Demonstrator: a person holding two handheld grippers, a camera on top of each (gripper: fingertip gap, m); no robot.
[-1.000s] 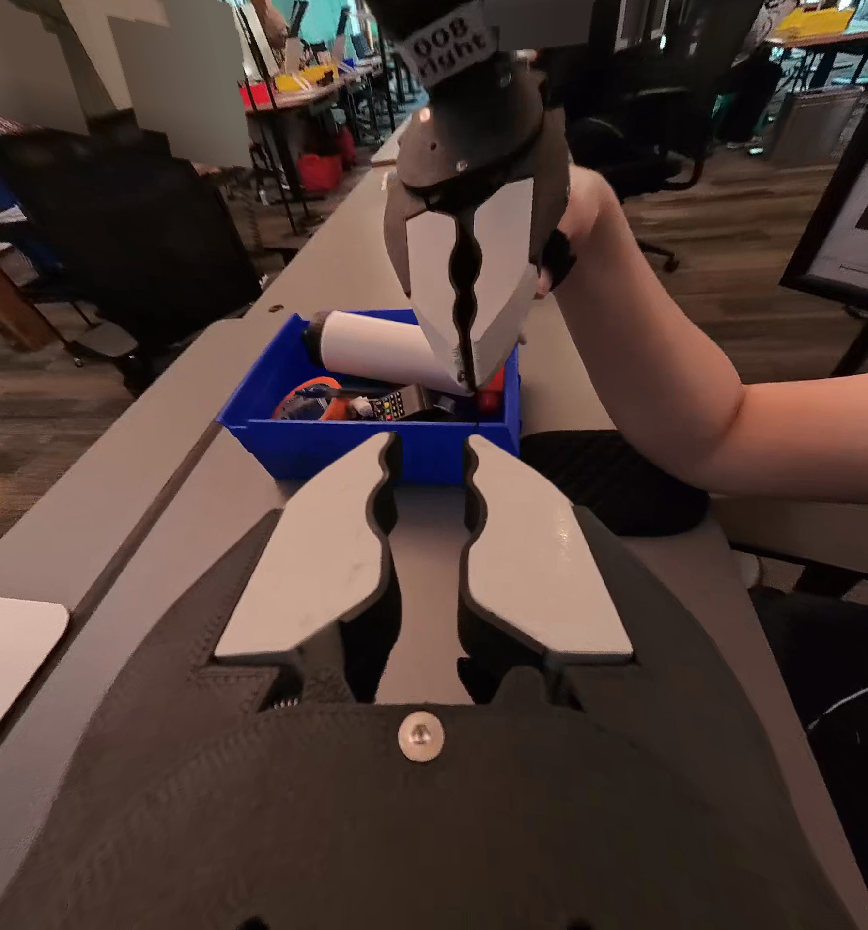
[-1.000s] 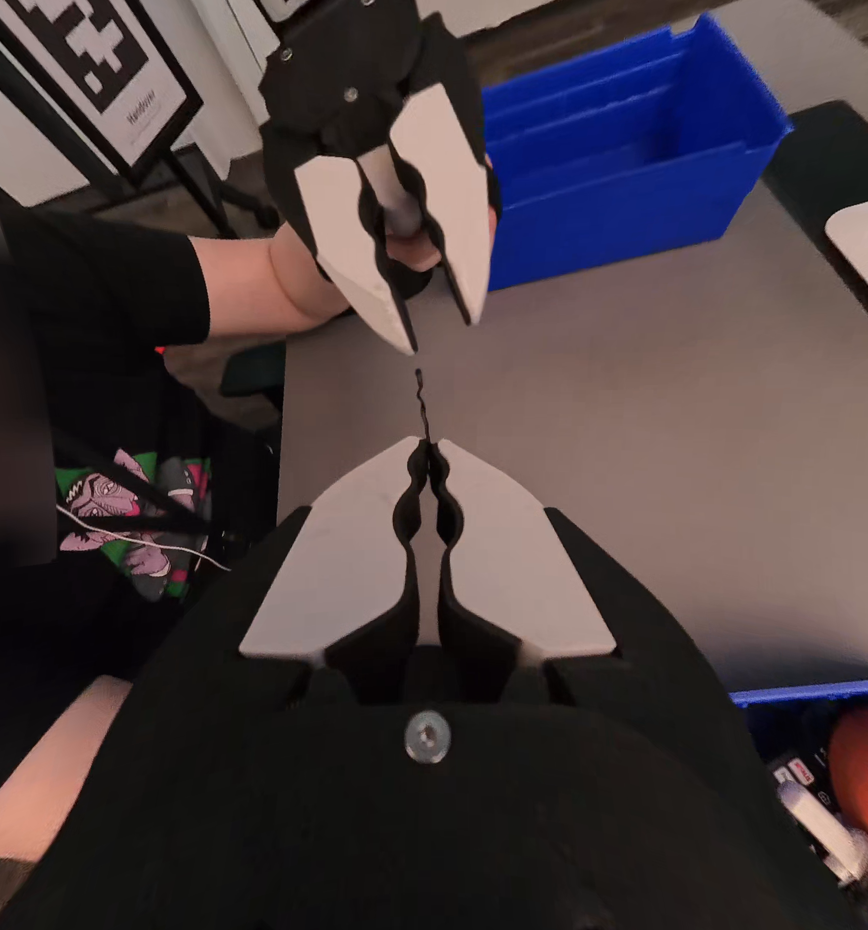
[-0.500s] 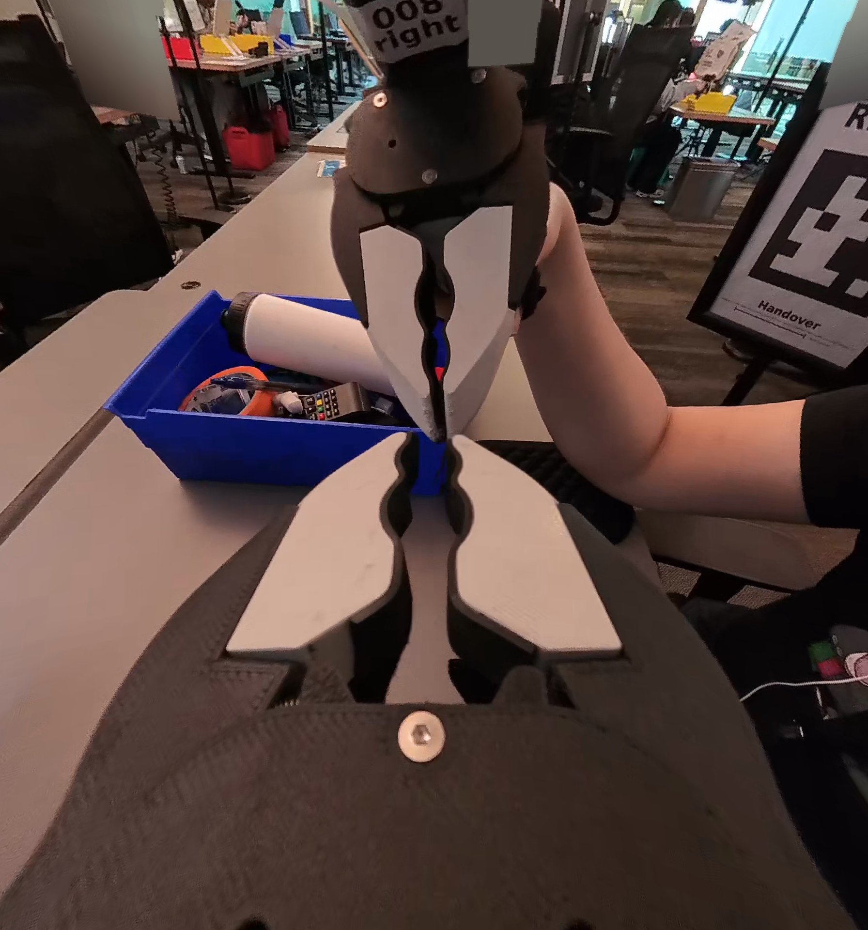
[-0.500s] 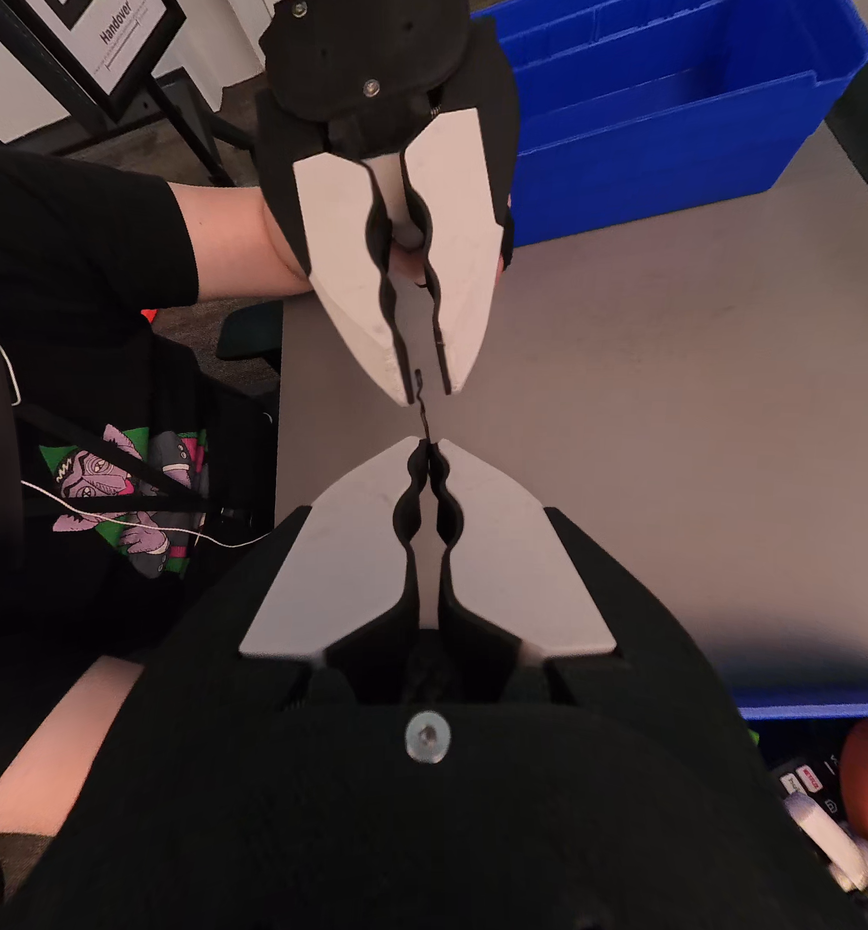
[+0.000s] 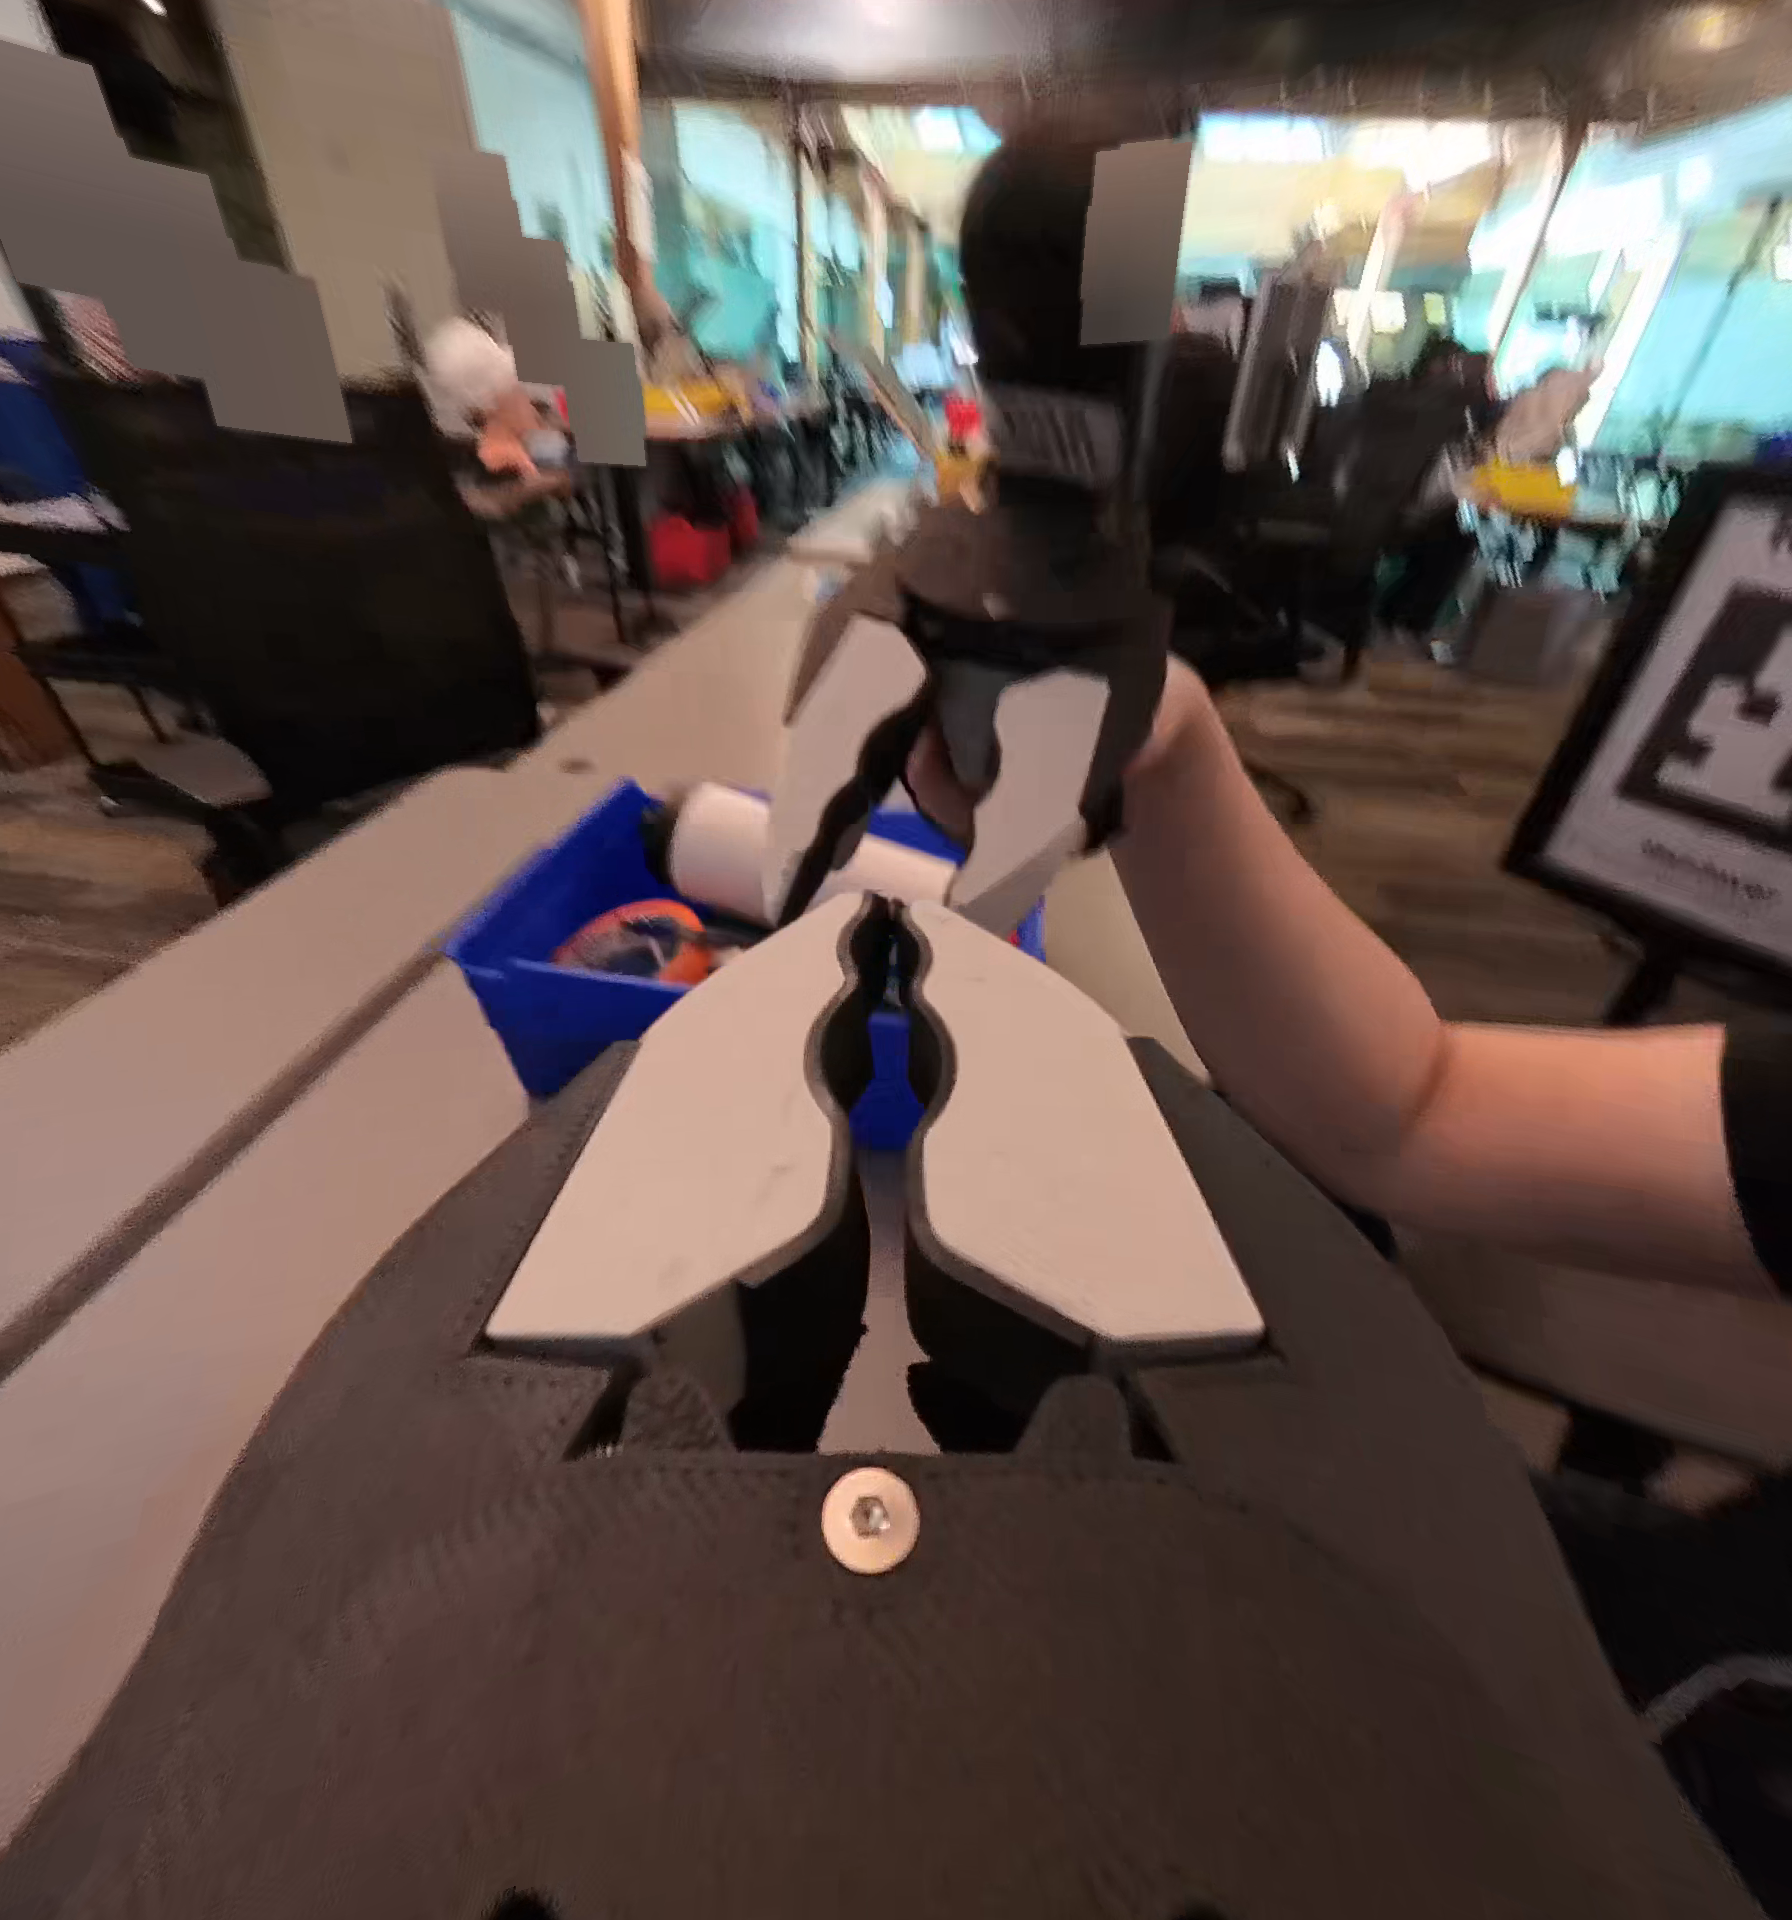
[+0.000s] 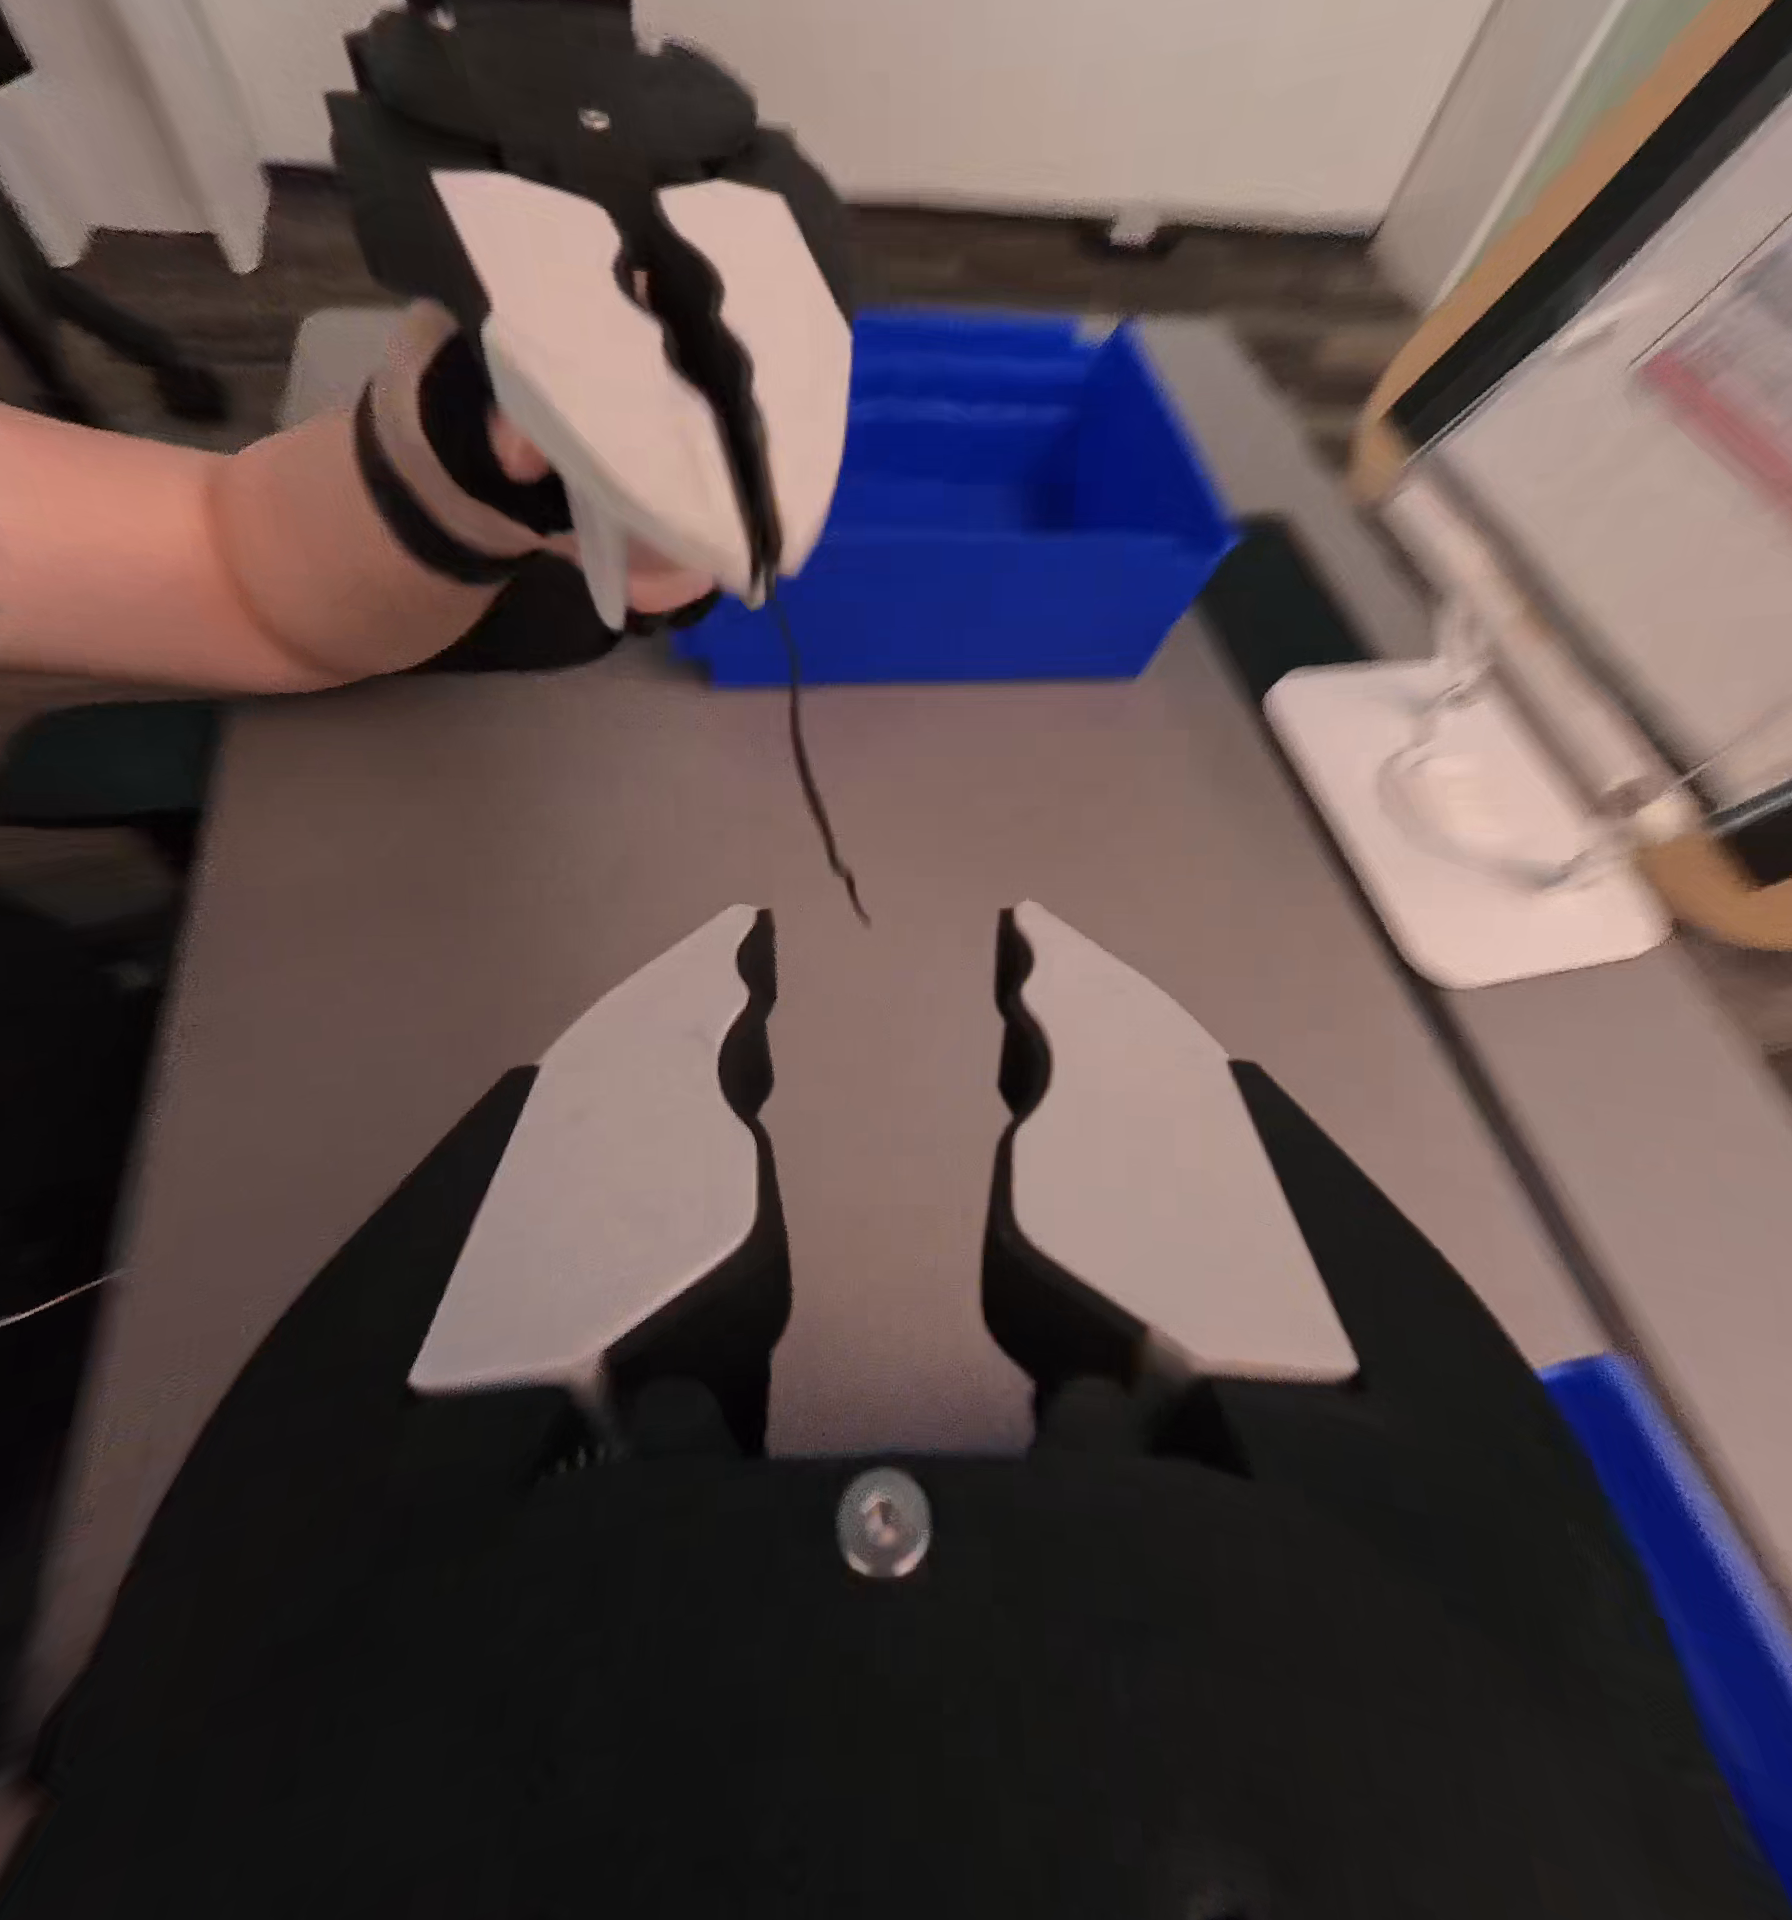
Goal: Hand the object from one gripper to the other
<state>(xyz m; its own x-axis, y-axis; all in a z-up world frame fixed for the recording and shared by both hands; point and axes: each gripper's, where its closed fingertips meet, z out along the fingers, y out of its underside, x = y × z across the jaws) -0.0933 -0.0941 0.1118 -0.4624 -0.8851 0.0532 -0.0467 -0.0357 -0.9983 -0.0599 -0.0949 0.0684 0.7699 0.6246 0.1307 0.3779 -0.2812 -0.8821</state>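
Observation:
The object is a thin black wavy strand (image 6: 798, 727). In the right wrist view my left gripper (image 6: 757, 582) is at the upper left, shut on the strand's top end. The strand hangs down to just between my right gripper's tips without touching them. My right gripper (image 6: 884, 914) is open and empty above the grey table (image 6: 456, 883). In the left wrist view my left gripper (image 5: 884, 909) is shut, with the strand (image 5: 881, 940) showing dark between its tips. The right gripper (image 5: 876, 873) faces it just beyond, jaws apart.
A blue bin (image 5: 539, 997) behind the grippers holds a white bottle (image 5: 715, 842) and an orange item (image 5: 632, 935). An empty blue bin (image 6: 975, 582) stands at the table's far end. A white stand base (image 6: 1443, 810) is at the right. A framed marker sign (image 5: 1733, 758) stands beside the table. The tips of one gripper are about 5 centimetres away from the tips of the other.
My left gripper has shut on the strand and my right gripper has opened and let it go. The two grippers have drawn apart, the strand staying with the left.

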